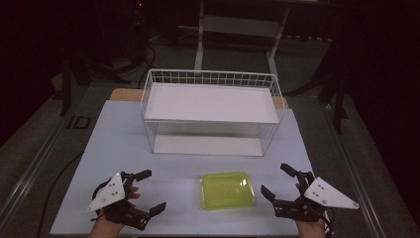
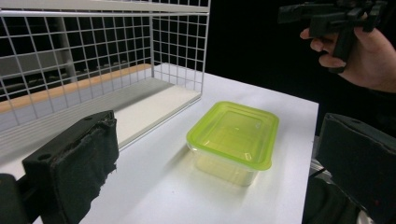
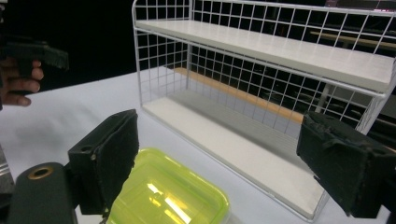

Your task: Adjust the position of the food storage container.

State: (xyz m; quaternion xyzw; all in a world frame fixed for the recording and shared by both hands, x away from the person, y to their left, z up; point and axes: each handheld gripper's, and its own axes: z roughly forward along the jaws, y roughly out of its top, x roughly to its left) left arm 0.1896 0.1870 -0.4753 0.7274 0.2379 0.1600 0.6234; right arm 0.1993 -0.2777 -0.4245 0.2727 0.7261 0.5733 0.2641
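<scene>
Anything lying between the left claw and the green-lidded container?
Nothing: in the high view, bare white tabletop separates the open left claw from the container. The left gripper view shows the same empty stretch.

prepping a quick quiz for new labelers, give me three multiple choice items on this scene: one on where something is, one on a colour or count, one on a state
1. Where does the lidded container sit?
A. on the rack's top shelf
B. on the table in front of the wire rack, between the two grippers
C. in the left gripper's jaws

2. What colour is the container's lid?
A. yellow-green
B. red
C. black

3. How do the jaws of the left gripper and the right gripper stand?
A. both closed on the container
B. left closed on the rack wire
C. both open, holding nothing

Answers: 1 B, the high view shows it on the white table ahead of the rack's lower shelf. 2 A, all views show a translucent yellow-green lid. 3 C, each gripper view shows its pads wide apart with nothing between them.
</scene>
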